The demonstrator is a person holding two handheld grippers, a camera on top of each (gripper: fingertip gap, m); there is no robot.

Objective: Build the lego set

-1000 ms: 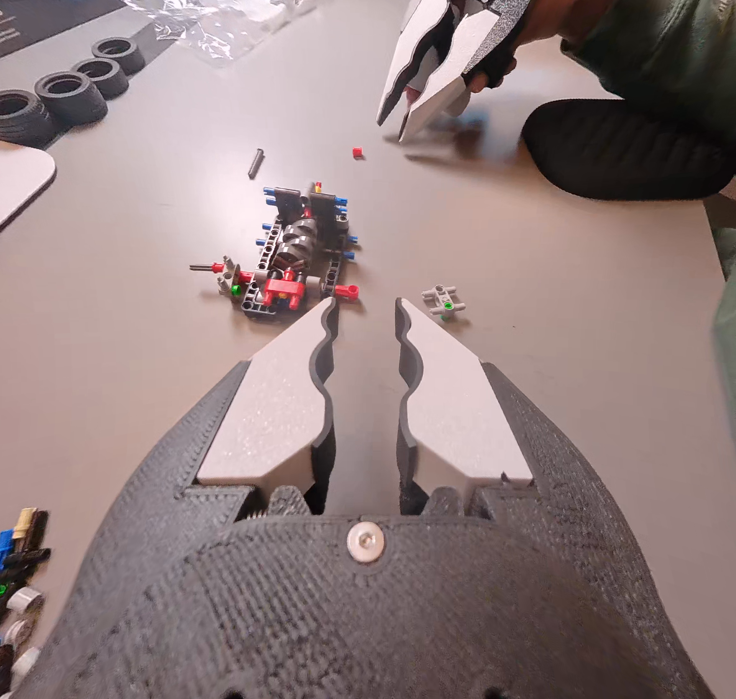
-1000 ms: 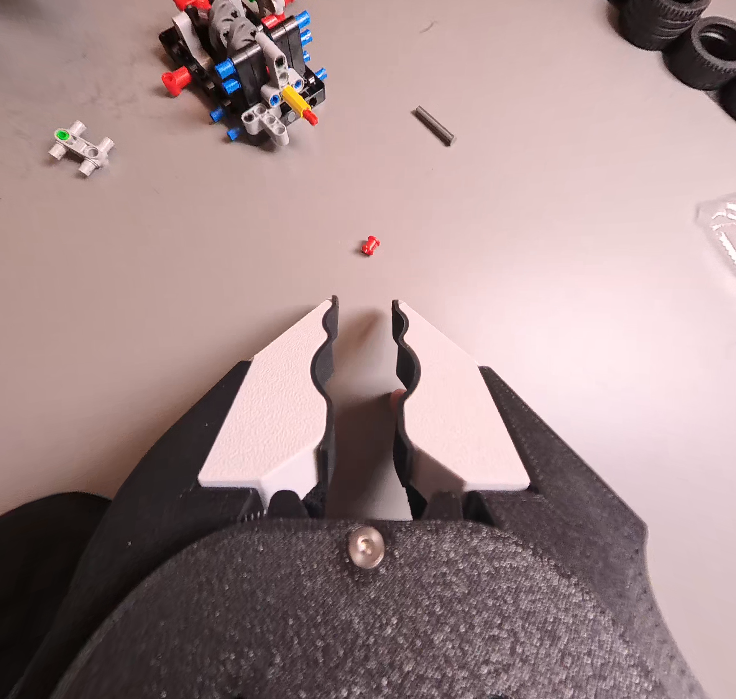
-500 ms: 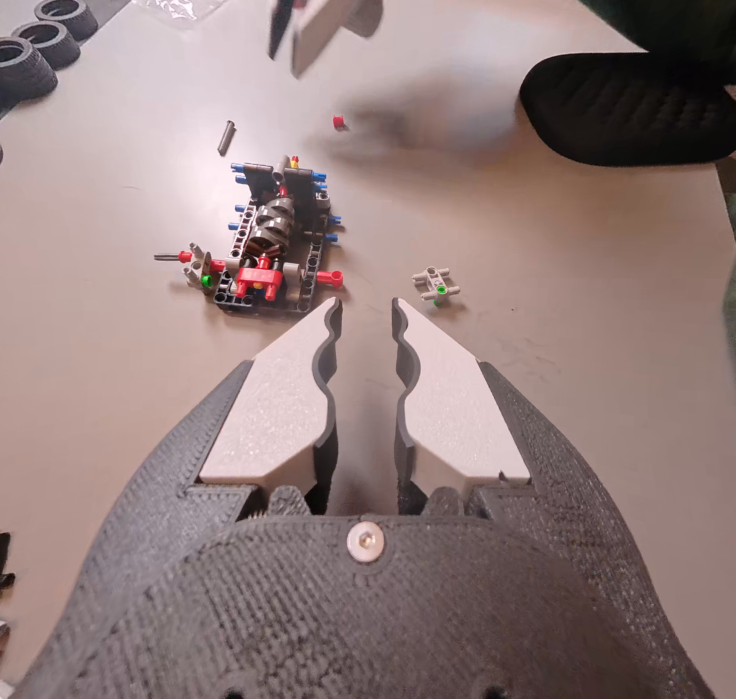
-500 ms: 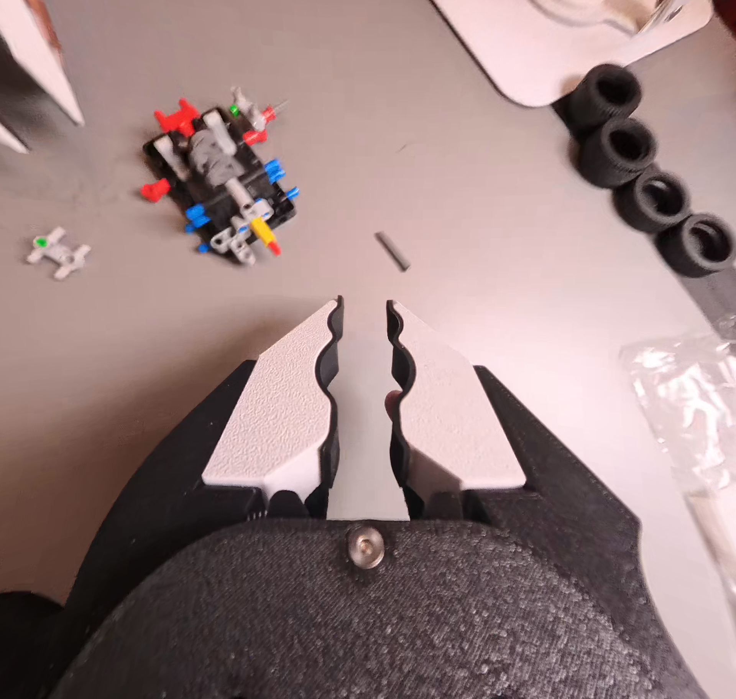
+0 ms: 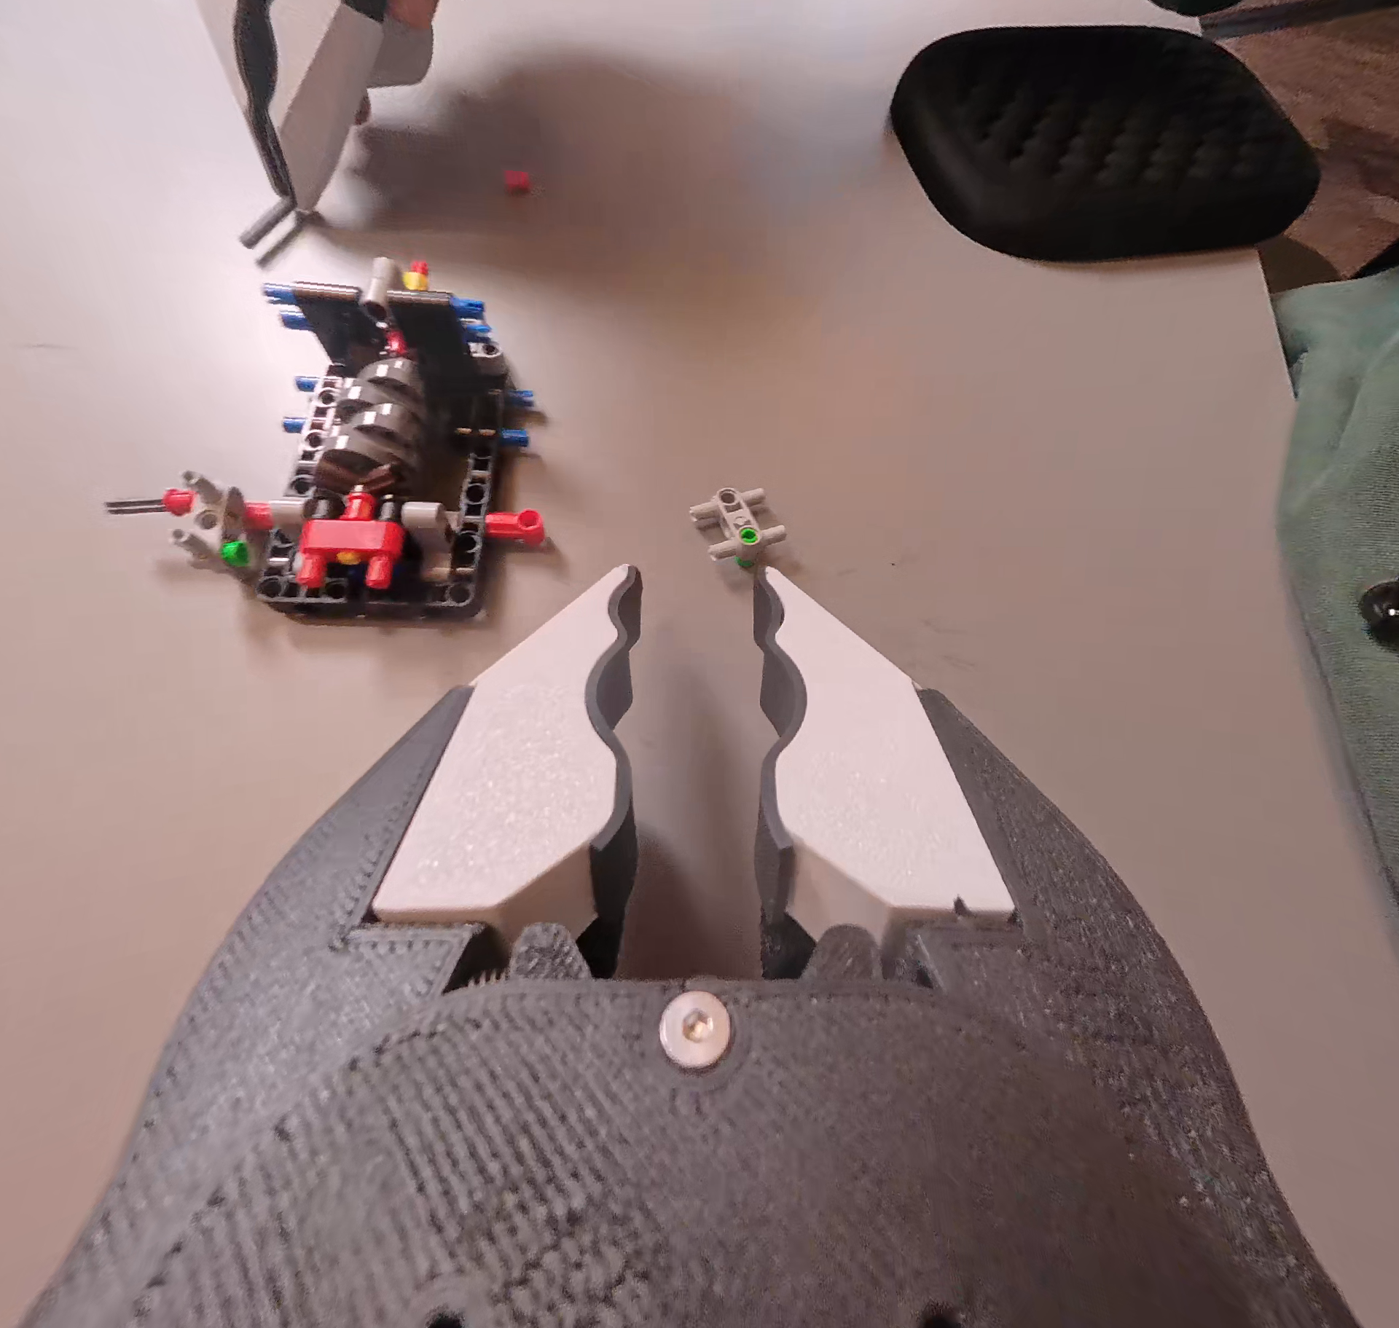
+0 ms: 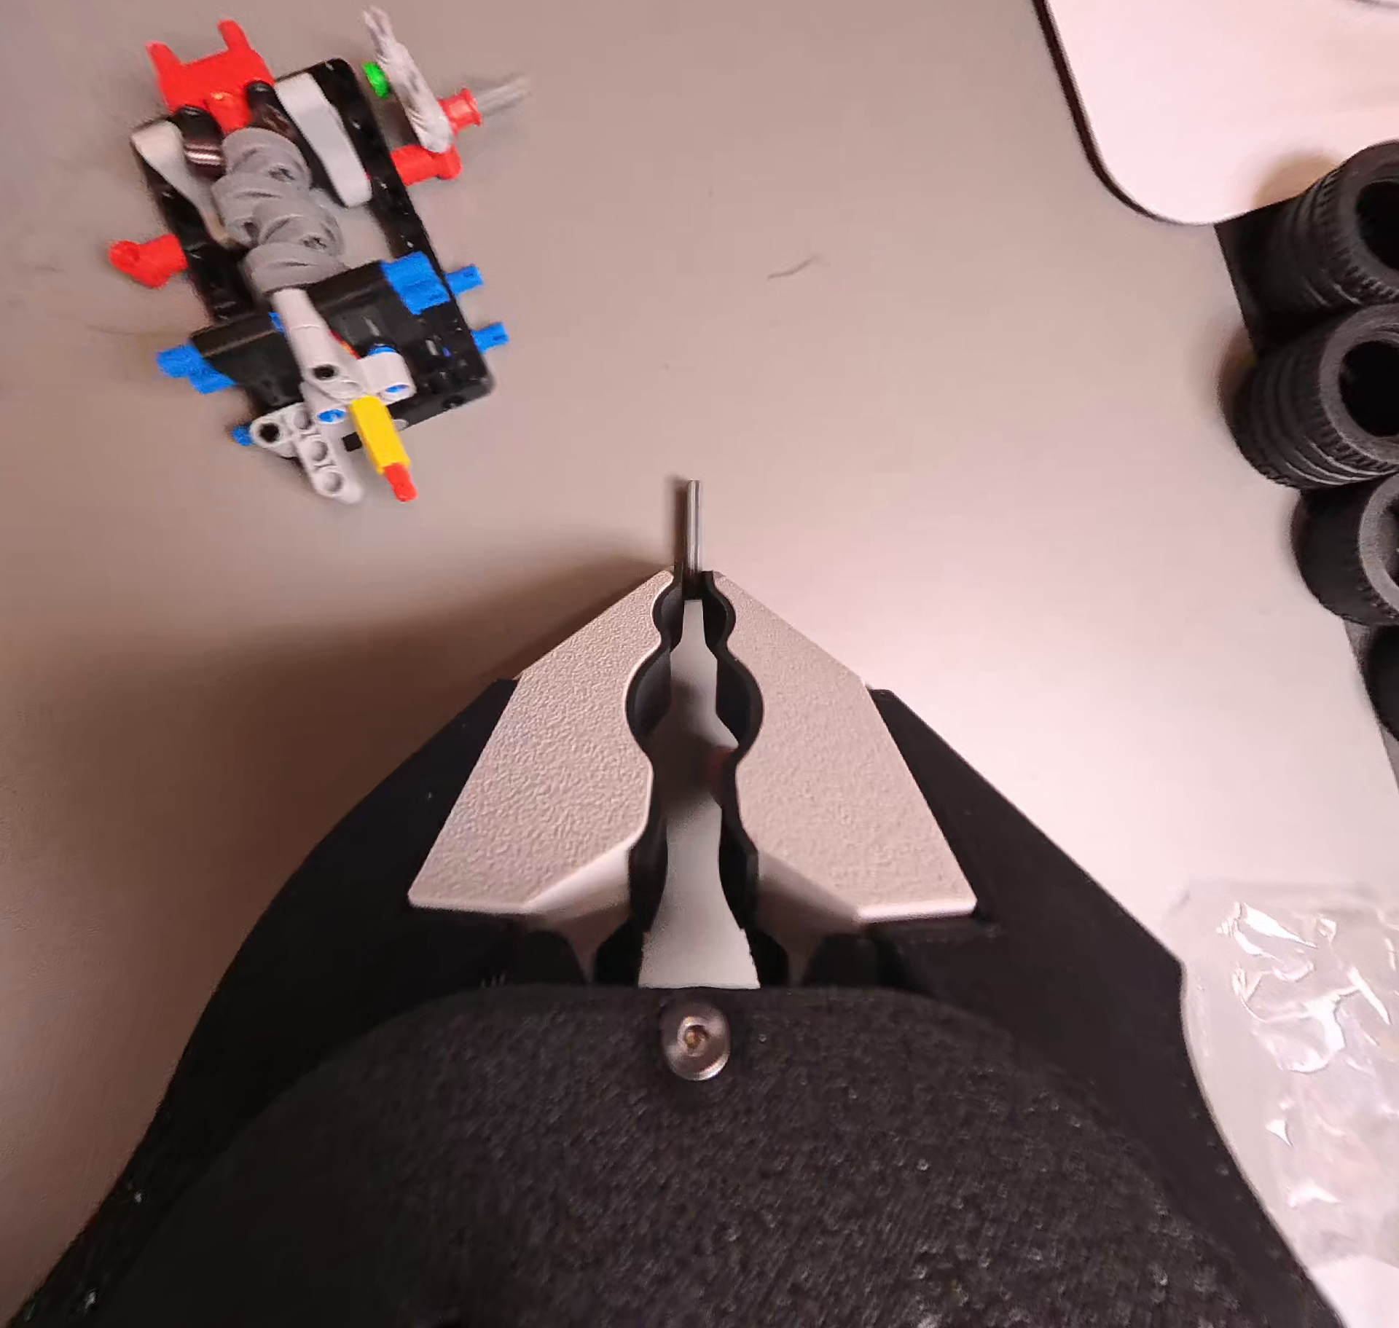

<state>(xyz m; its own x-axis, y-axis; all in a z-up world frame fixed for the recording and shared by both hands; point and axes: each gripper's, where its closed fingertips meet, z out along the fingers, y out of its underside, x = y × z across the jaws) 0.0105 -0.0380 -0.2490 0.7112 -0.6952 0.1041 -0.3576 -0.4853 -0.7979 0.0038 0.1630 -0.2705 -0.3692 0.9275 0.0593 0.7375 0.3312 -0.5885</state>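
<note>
The right gripper (image 6: 690, 579) has its tips pinched shut on a thin dark axle (image 6: 692, 527), which pokes out past them just above the counter (image 6: 870, 421) — it may be touching the counter, the view is too blurry to tell. The left gripper (image 5: 696, 580) waits with its fingers apart and holds nothing. The half-built lego car frame (image 5: 394, 451) lies flat near both. A small grey connector (image 5: 736, 526) sits just beside the left gripper's tip, and a tiny red pin (image 5: 517, 180) lies farther off. This looks like the fetching step. Next, the axle must go to the frame and line up with a hole — a steady push.
</note>
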